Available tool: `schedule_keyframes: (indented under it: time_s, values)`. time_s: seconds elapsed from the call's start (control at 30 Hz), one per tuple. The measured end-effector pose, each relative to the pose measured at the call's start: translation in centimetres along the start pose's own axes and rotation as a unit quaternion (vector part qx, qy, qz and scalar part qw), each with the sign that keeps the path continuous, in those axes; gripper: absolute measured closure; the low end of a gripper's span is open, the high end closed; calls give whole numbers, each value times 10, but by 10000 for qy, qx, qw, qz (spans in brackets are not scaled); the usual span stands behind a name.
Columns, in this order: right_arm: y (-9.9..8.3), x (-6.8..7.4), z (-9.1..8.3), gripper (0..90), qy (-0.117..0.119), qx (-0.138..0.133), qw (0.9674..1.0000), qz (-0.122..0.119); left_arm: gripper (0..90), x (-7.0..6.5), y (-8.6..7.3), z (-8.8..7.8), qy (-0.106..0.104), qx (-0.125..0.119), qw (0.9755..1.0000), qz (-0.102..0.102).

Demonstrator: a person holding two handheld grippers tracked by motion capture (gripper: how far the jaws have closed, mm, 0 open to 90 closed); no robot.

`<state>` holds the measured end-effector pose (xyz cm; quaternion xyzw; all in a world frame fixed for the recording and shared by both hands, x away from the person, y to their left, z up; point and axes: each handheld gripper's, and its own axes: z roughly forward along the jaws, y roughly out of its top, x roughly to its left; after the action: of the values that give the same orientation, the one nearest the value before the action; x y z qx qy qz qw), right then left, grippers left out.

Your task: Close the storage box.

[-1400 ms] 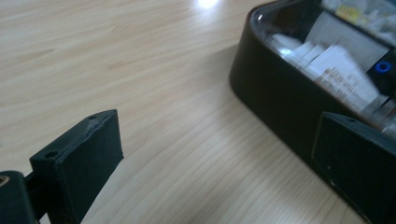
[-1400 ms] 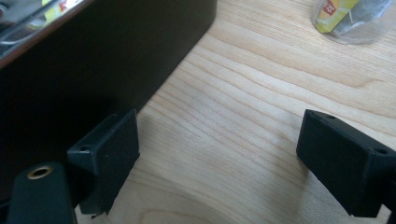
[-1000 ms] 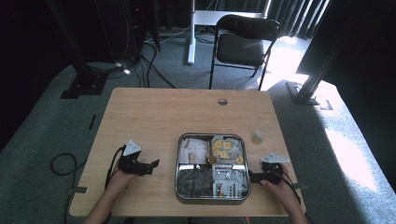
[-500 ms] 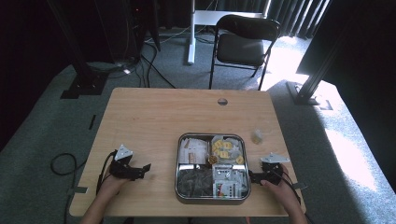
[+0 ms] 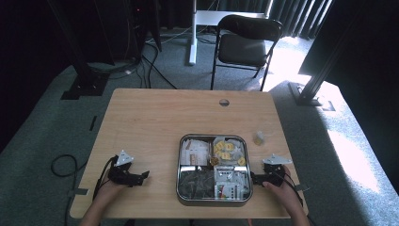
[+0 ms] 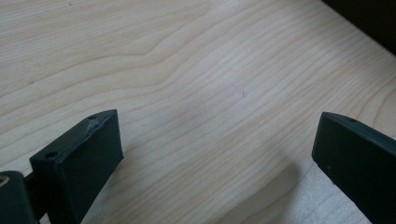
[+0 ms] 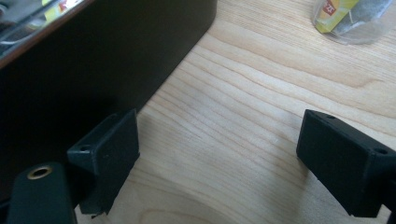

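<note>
Your left tongs (image 5: 141,175) have pulled back from the tray (image 5: 180,169), gaping empty; right tongs (image 5: 254,178) wait open beside it.

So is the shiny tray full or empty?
Full. The tray has packets in all four compartments, among them yellow-wrapped ones at the back right.

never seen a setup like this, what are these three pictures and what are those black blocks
No robot here: a person sits at a wooden table with a handheld two-jaw gripper in each hand. The high view looks down on it all: the left gripper, the right gripper, a metal tray of small packets between them, and a small tea bag packet beside it. The other two pictures come from cameras riding on the grippers; the black blocks are their jaws. Both are open and hold nothing. The right one sits next to the tray's wall.
</note>
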<state>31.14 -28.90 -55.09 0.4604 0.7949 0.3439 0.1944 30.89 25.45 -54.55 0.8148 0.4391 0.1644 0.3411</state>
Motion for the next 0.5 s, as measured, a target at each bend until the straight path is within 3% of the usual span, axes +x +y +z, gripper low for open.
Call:
schedule_keyframes:
  time_s: [0.17,0.5]
  values:
    - [0,0,0,125,1,4,10000,-1,19,-3,-2,-1,211,96,9997,110]
    - [0,0,0,125,0,-4,10000,-1,19,-6,-3,-1,378,97,9992,-49]
